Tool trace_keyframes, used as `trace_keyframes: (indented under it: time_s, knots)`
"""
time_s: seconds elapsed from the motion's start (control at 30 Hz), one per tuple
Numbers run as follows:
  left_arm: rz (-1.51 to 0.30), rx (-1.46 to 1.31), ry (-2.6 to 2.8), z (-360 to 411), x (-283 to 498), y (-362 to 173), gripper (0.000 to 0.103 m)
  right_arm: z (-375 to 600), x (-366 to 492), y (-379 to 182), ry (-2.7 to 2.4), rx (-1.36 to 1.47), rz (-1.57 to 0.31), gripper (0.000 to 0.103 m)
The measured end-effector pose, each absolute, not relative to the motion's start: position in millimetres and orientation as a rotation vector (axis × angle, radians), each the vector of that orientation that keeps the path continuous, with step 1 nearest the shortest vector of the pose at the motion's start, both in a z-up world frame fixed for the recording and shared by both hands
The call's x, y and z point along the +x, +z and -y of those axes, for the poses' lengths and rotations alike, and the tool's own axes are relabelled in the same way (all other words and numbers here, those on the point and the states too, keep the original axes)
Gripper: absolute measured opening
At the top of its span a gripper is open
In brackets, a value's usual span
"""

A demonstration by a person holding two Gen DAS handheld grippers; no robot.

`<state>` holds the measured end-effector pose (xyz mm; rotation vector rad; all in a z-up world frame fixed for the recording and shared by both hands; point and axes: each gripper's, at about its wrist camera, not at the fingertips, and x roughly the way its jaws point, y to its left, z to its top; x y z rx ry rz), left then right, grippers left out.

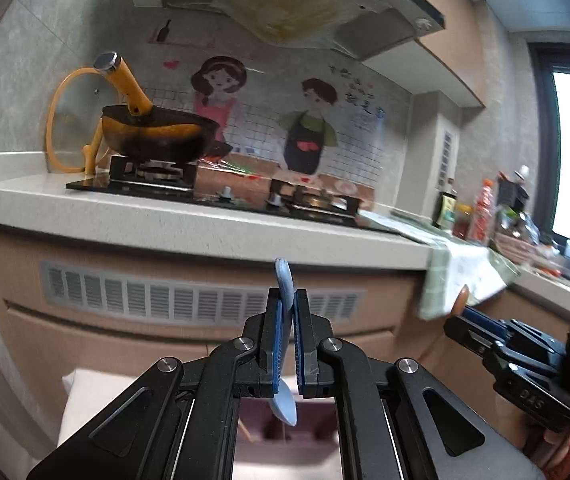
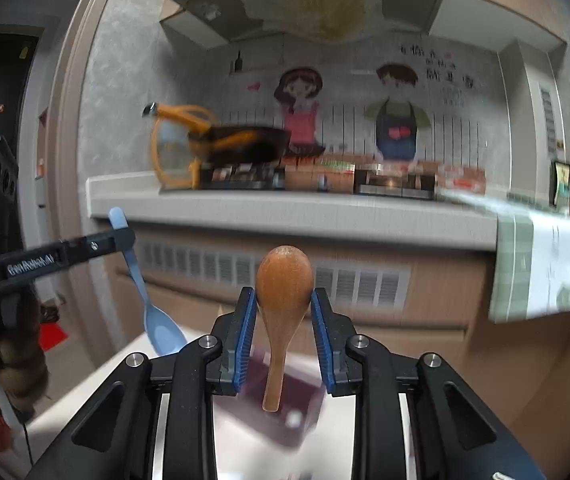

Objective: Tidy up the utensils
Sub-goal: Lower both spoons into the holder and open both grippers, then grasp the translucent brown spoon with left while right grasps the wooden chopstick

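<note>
Both grippers up off the work surface, each carrying one utensil, pointed toward the kitchen counter.

Left gripper [image 1: 288, 300]: jaws pinched nearly together on the handle of a blue plastic spoon [image 1: 284, 284]. Handle tip pokes up past the fingertips; bowl hangs below and behind them, near the camera. From the right wrist view the same spoon [image 2: 135, 276] shows side-on at left, clamped across the upper handle, bowl down and slanting toward the near side. Grip near the top of the handle probably lets the bowl go first into a holder slot.

Right gripper [image 2: 283, 300]: blue pads pressed on either side of a wooden spoon [image 2: 283, 280] at the bowl's lower flanks, so jaws stand wide but are holding. Bowl rises above the fingertips, handle hangs straight down between the fingers. Held bowl-up, so the handle would enter a compartment first. Pads meet a curved, smooth bowl: I'd judge this the less secure hold.

Directly below, near: a pinkish-purple box-like container [image 2: 285, 404], blurred, under the wooden handle; also glimpsed under the left gripper [image 1: 285, 432]. Likely the utensil holder, compartments unreadable.

Farther: counter edge [image 1: 205, 224], a green checked cloth [image 1: 457, 276] hanging over it at right.

Farthest: stove with a dark pan [image 1: 157, 132] and orange-rimmed glass lid [image 1: 59, 120] at left, bottles [image 1: 481, 208] at right.
</note>
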<state>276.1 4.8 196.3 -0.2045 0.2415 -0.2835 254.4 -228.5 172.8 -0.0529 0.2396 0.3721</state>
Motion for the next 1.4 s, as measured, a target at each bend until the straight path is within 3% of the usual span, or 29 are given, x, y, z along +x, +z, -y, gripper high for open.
trace_keyframes:
  time_s: [0.13,0.47,0.63,0.7,0.77,0.93,1.13,1.4]
  knots:
    - [-0.284,-0.241,-0.262,-7.0,322.0,175.0,0.005,215.4,291.7,164.5,0.359,-0.057,-0.265,0.025]
    - [-0.521,-0.295,-0.275,-2.7,379.6,75.1,0.005,198.4,338.6,77.7,0.358,-0.077,-0.459,0.025]
    - [-0.559,-0.327,-0.321,-3.1,378.8,53.4,0.013,199.4,347.6,49.5,0.392,-0.061,-0.545,0.027]
    - [-0.535,-0.35,-0.336,-7.0,369.5,55.3,0.033,201.9,343.8,46.3,0.385,-0.064,-0.543,0.027]
    - [-0.495,-0.353,-0.335,-10.6,355.7,62.0,0.043,208.0,332.2,50.3,0.358,-0.061,-0.5,0.027]
    - [-0.408,-0.308,-0.294,-17.0,307.3,72.7,0.046,238.7,292.1,63.8,0.331,0.003,-0.432,0.027]
    - [-0.619,-0.265,-0.284,-8.6,252.1,28.5,0.047,268.7,259.1,32.3,0.494,0.102,-0.636,0.028]
    - [-0.72,-0.181,-0.234,4.2,180.1,-25.8,0.047,276.2,201.1,-34.2,0.236,-0.145,-0.76,0.028]
